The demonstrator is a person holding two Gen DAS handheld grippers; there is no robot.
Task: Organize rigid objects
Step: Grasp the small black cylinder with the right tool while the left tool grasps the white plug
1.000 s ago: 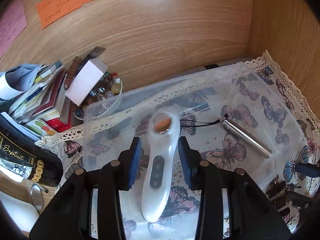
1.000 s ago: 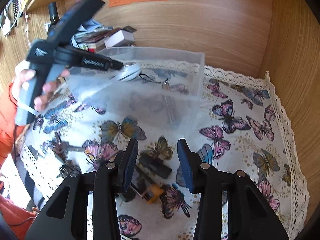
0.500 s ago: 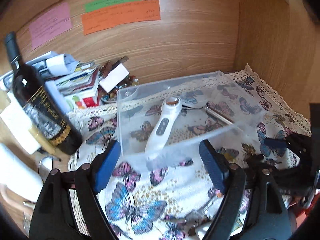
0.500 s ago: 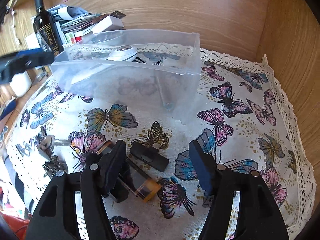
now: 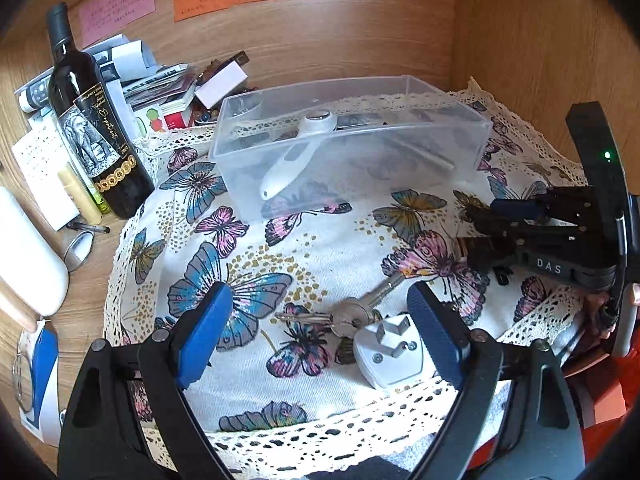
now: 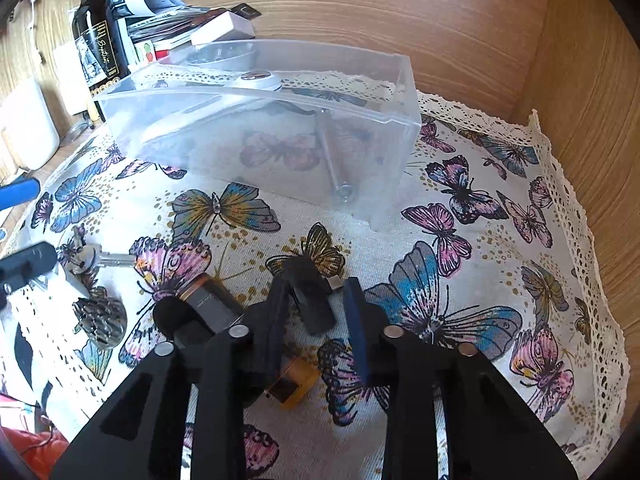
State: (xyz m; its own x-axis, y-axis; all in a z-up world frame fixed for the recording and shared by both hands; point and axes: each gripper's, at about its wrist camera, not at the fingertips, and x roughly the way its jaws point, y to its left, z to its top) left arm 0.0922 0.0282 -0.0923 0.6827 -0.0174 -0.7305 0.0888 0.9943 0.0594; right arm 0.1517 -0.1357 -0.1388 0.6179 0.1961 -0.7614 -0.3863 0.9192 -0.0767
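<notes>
A clear plastic bin (image 5: 352,152) (image 6: 400,120) sits on the butterfly cloth and holds a white handheld device (image 5: 298,152) and a metal tube (image 6: 334,160). My left gripper (image 5: 320,328) is open and empty, low over a bunch of keys (image 5: 348,314) and a white plug adapter (image 5: 390,350). My right gripper (image 6: 316,320) is open around a small black flat object (image 6: 310,292), its fingers on either side of it; it also shows in the left wrist view (image 5: 516,220). A dark bottle with an amber end (image 6: 212,308) lies just left of it.
A wine bottle (image 5: 86,120) and a pile of papers and boxes (image 5: 176,84) stand at the back left. A white container (image 5: 24,256) is at the left. A metal pinecone-like ornament (image 6: 100,320) and the keys (image 6: 94,258) lie left. Wooden walls close the back and right.
My left gripper let go of the white device in the bin, pulled back and opened wide over the keys. My right gripper lowered and narrowed around the black object.
</notes>
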